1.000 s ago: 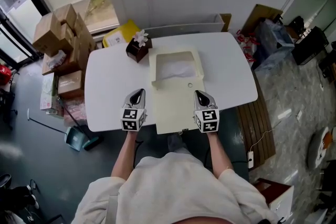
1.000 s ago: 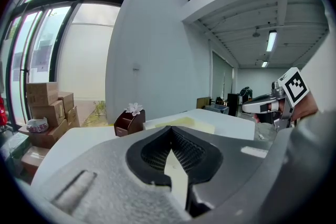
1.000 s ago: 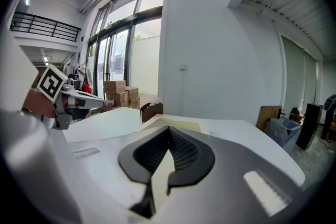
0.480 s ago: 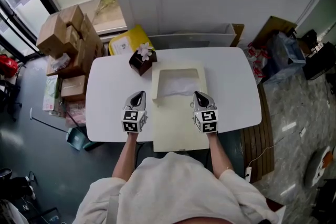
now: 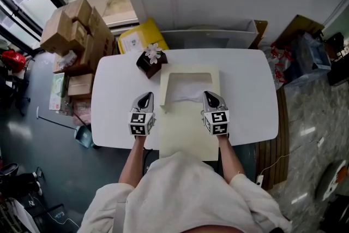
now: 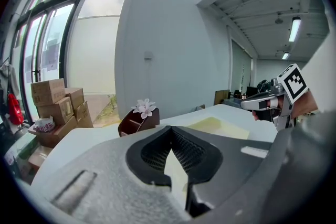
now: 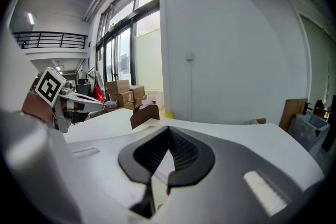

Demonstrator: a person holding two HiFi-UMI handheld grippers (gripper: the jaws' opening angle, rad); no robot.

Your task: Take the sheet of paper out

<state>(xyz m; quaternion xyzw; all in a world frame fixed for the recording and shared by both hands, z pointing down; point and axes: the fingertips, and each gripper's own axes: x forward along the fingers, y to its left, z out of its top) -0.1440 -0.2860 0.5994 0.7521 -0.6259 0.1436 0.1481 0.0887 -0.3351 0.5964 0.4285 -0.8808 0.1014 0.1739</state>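
Sheet of paper (image 5: 188, 90): we see it lying white and crumpled inside the open box, in the far half, between the two grippers and a little beyond their tips.
Box (image 5: 191, 69): cream, low-walled, near the middle of the table; its flat lid lies folded out toward us and reaches over the near table edge.
Left gripper (image 5: 145, 95): we hold it over the bare table just left of the box, not touching it; its jaws are pressed together at the tips, with nothing pinched.
Right gripper (image 5: 212, 94): it sits over the box's right edge, level with the left one; we read its jaws as closed on nothing too.
Table (image 5: 117, 84): white, with rounded corners.
Flower holder (image 5: 151, 58): a small brown block with a white flower, at the box's far left corner.
Cardboard boxes (image 5: 76, 24): stacked on the floor, off the table's far left.
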